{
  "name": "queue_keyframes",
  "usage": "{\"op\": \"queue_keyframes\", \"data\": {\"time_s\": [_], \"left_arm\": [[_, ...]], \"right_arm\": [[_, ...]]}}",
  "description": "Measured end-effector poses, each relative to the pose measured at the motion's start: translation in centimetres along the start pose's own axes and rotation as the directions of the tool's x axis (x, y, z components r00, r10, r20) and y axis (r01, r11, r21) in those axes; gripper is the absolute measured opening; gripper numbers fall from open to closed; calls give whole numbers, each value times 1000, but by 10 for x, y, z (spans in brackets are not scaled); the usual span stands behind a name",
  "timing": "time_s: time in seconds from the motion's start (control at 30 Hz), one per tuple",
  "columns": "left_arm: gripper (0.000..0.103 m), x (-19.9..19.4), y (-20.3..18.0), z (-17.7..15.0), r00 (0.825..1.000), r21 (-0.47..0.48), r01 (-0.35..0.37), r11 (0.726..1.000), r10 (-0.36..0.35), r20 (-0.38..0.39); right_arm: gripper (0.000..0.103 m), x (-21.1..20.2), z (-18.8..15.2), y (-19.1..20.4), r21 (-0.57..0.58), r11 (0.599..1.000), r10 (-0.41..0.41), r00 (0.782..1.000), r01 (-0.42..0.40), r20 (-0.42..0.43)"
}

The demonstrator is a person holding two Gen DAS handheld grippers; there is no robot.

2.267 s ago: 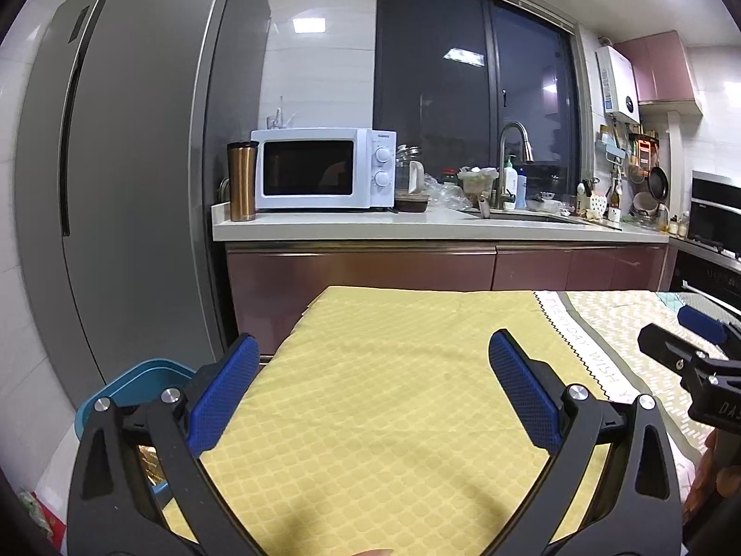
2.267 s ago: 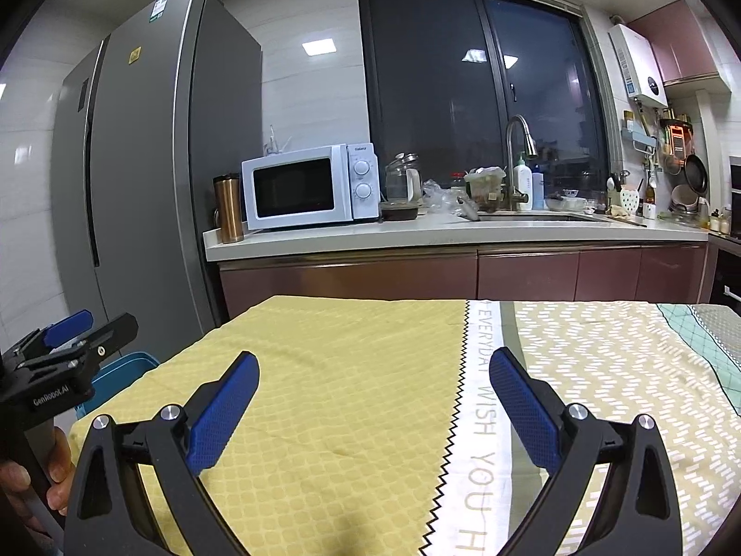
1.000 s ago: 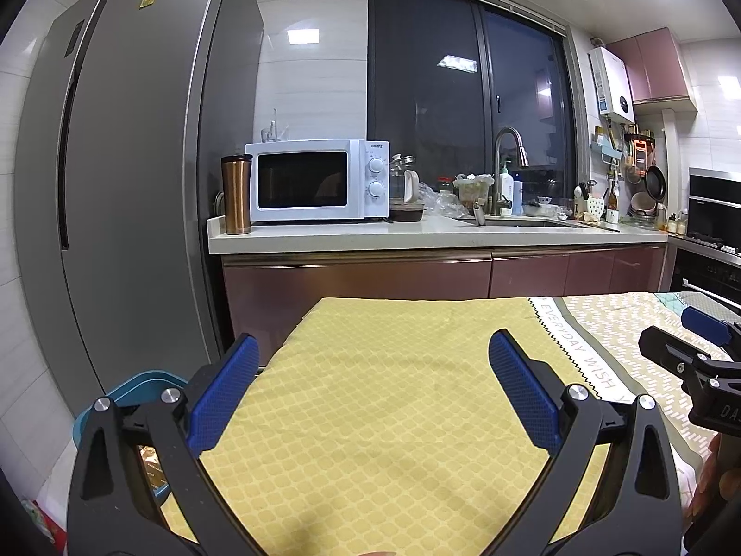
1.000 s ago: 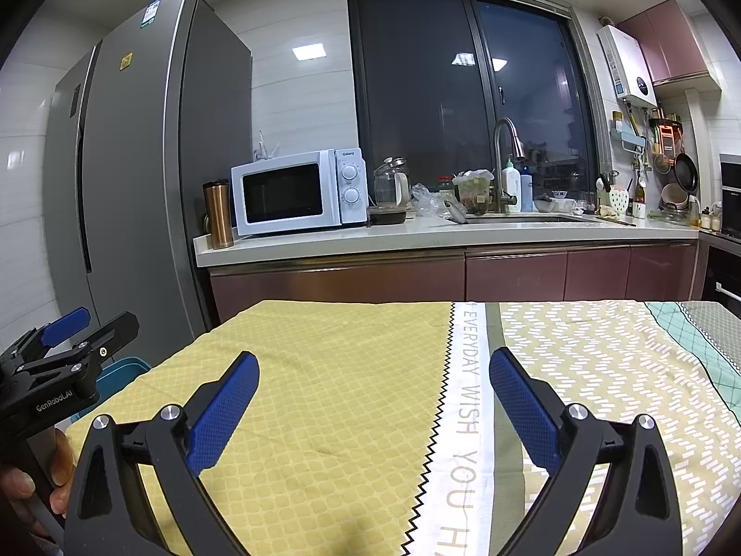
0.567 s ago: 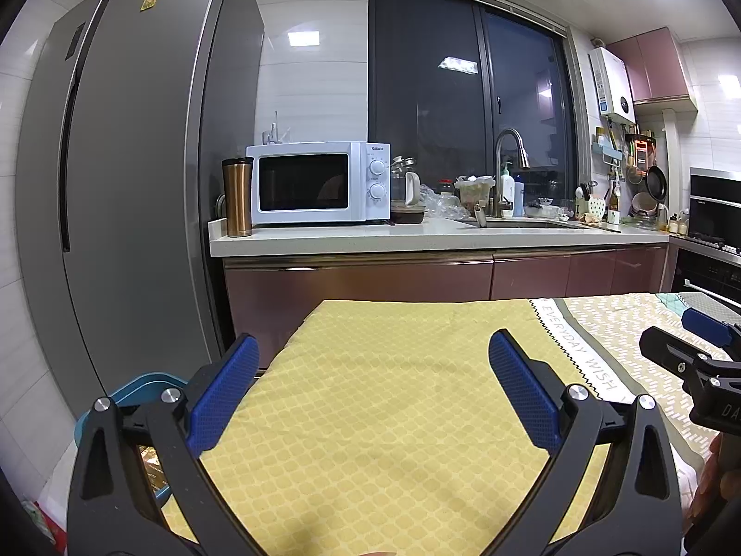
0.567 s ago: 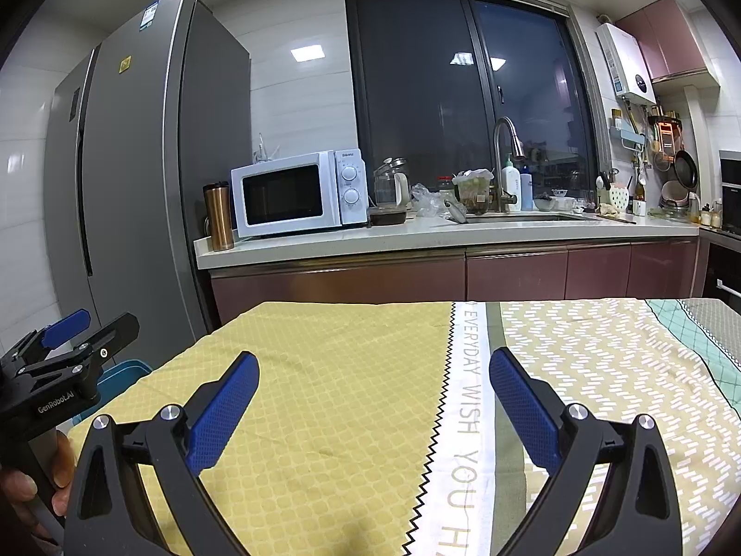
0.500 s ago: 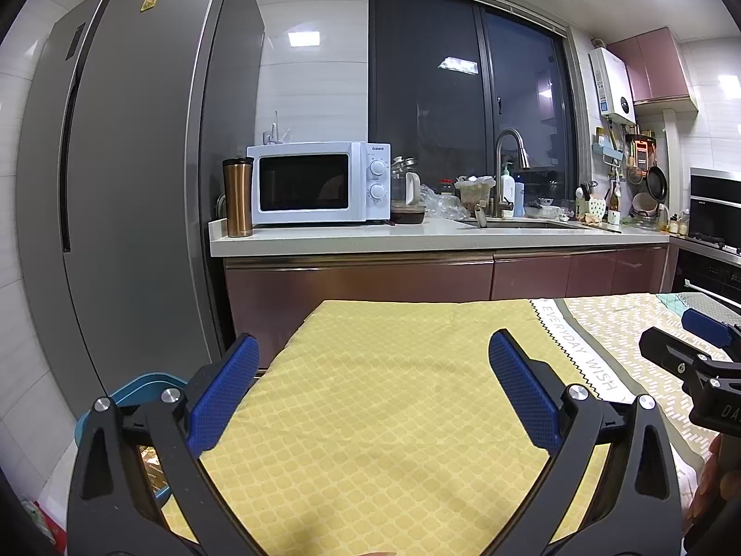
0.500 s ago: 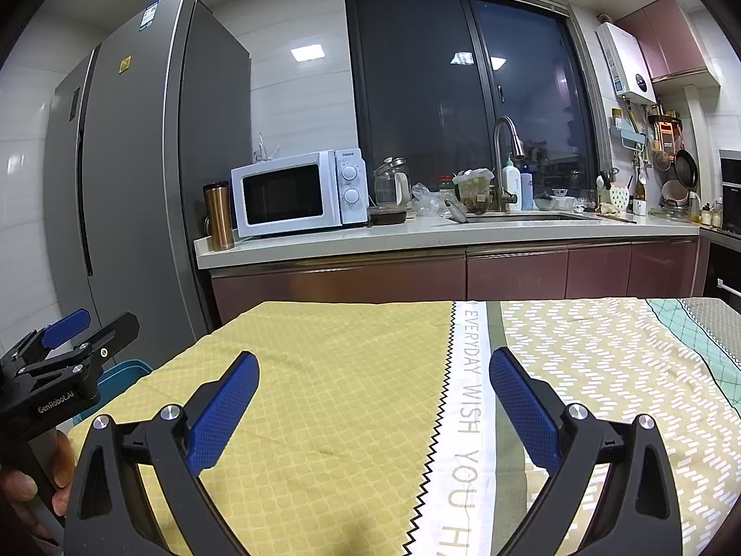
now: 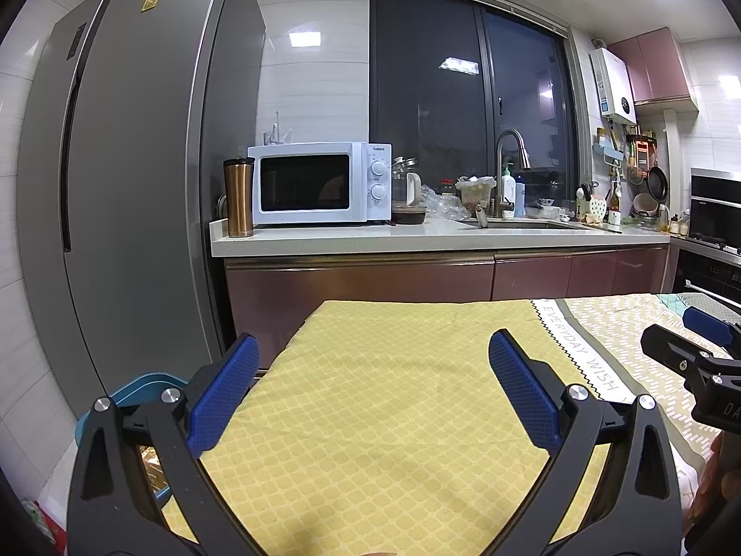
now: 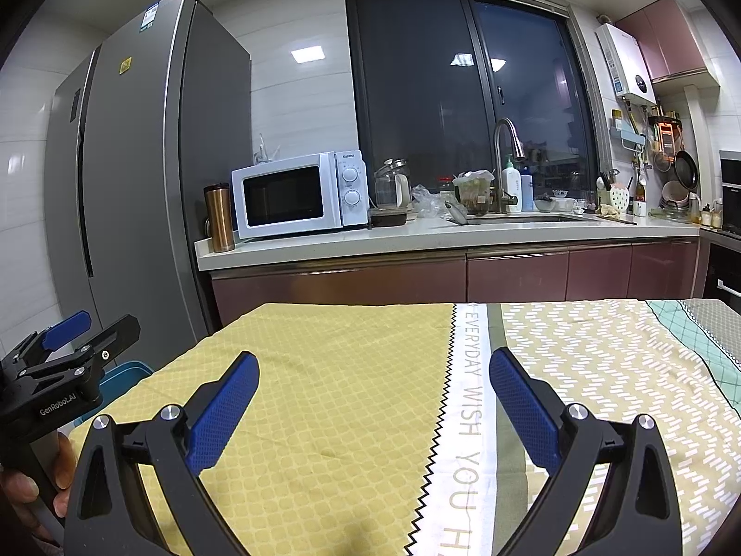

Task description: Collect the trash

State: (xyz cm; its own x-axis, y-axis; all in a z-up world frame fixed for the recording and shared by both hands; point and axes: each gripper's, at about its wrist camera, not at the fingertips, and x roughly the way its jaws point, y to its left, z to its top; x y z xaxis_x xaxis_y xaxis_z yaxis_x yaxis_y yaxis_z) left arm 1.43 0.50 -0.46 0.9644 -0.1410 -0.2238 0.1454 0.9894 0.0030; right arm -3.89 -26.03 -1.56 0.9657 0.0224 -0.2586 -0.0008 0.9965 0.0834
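Observation:
My left gripper point(image 9: 373, 391) is open and empty over the yellow part of the tablecloth point(image 9: 393, 370). My right gripper point(image 10: 373, 410) is open and empty over the same cloth point(image 10: 333, 370), near its white lettered stripe. Each gripper shows at the edge of the other's view: the right one in the left wrist view point(image 9: 694, 361), the left one in the right wrist view point(image 10: 69, 347). A blue bin point(image 9: 134, 387) stands on the floor left of the table, with something yellowish inside; it also shows in the right wrist view point(image 10: 122, 373). No loose trash shows on the cloth.
A grey fridge point(image 9: 129, 185) stands at the left. Behind the table runs a kitchen counter point(image 9: 417, 236) with a white microwave point(image 9: 319, 183), a copper tumbler point(image 9: 238, 197), a sink tap point(image 9: 507, 162) and cluttered items. An oven point(image 9: 715, 213) is at the right.
Both views have tilted up slightly since 2.3 s ago, with the counter lower in frame. Over the last second almost nothing has moved. Both grippers have stayed open.

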Motion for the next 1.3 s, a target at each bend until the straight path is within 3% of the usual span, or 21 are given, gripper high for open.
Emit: {"op": "queue_keyframes", "data": {"time_s": [1.3], "left_arm": [[97,5,3,0,1000,8,-2,1000,2,-4]], "right_arm": [[96,-7,1,9,8,1000,-13,1000,13,12]]}}
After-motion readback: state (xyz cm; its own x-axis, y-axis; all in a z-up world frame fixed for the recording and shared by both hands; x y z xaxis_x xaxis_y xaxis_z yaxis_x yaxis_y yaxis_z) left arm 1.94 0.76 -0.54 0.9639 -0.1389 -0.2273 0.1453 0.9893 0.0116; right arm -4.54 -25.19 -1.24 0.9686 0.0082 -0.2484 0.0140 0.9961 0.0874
